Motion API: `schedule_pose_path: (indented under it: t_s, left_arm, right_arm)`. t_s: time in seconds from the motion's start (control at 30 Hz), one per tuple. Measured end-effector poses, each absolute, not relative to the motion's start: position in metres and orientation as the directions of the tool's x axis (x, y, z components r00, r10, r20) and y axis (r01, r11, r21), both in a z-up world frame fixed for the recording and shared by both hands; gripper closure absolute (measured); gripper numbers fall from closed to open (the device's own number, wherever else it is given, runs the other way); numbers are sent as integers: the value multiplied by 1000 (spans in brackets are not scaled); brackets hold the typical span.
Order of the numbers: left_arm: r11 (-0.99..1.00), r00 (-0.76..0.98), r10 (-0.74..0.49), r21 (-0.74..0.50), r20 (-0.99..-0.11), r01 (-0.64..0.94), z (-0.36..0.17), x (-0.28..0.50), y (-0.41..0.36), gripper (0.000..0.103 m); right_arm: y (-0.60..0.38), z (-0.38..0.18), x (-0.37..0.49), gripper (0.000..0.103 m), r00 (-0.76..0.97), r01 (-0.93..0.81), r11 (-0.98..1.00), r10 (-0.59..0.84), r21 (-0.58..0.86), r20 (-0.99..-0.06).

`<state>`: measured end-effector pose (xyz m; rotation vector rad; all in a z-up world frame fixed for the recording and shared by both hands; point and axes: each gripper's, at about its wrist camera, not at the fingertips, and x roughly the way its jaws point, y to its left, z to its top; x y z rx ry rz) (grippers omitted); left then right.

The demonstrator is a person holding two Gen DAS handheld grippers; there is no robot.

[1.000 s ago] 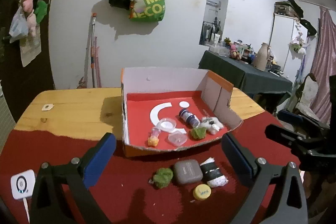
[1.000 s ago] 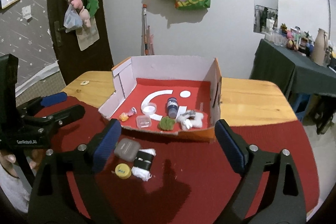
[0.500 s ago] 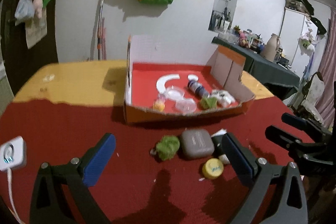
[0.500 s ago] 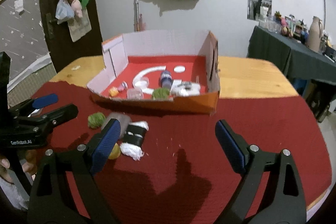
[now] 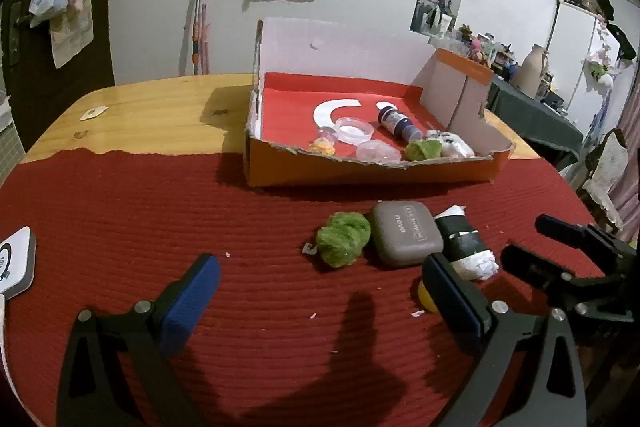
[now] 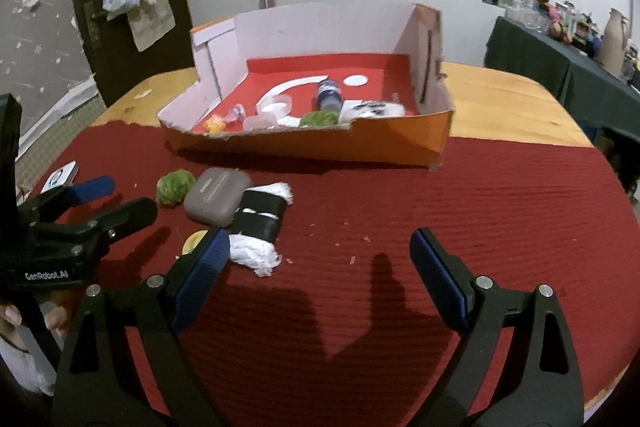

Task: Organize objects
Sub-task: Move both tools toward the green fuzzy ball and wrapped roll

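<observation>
An orange cardboard box point(image 5: 360, 171) with a red floor stands on the table and holds a dark bottle point(image 5: 396, 121), a green tuft point(image 5: 422, 149), clear lids and small toys. On the red mat in front of the box lie a green fuzzy ball point(image 5: 344, 239), a grey case point(image 5: 406, 233), a black-and-white roll point(image 5: 464, 243) and a yellow cap point(image 5: 424, 293), half hidden behind a finger. My left gripper point(image 5: 320, 295) is open and empty, low over the mat just before these objects. My right gripper point(image 6: 320, 267) is open and empty, to the right of the roll point(image 6: 260, 223).
A white charger point(image 5: 16, 263) lies at the mat's left edge. The wooden table point(image 5: 160, 111) shows bare behind the mat point(image 5: 160, 207). A wall with hanging bags stands behind. The box point(image 6: 320, 143) also shows in the right wrist view.
Both grippers have dropped lower and moved forward toward the loose objects on the mat. The objects have not moved. Both stay open.
</observation>
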<state>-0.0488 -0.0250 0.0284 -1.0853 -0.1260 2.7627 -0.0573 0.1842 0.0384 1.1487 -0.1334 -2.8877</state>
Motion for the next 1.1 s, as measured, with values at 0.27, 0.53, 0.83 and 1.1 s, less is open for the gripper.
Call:
schedule_pose_path:
  t_s: [0.27,0.53,0.83,1.1]
  left_arm:
    - [-978,-689,210,-145,-694,-151,27,-57,-30,0]
    - [-979,-666,202,-133,-718,-153,23,-69,-32,0]
    - [-979,-644,186,-87,-742,-182,21,-77,-31,0]
    - [-983,-601,156,-64,-784,-171,11,-89,-36,0]
  right_arm:
    - [175,23,-74,11,-667,12,-998,-53,61,-743]
    - [200,28,-69,11,-671,-43,-997,-20,66,-741]
    - [217,38,-68,11,-672,-46,-994,-39,94,-739]
    - [206,32,-71,10,-656,5,-992,-98,125,-748]
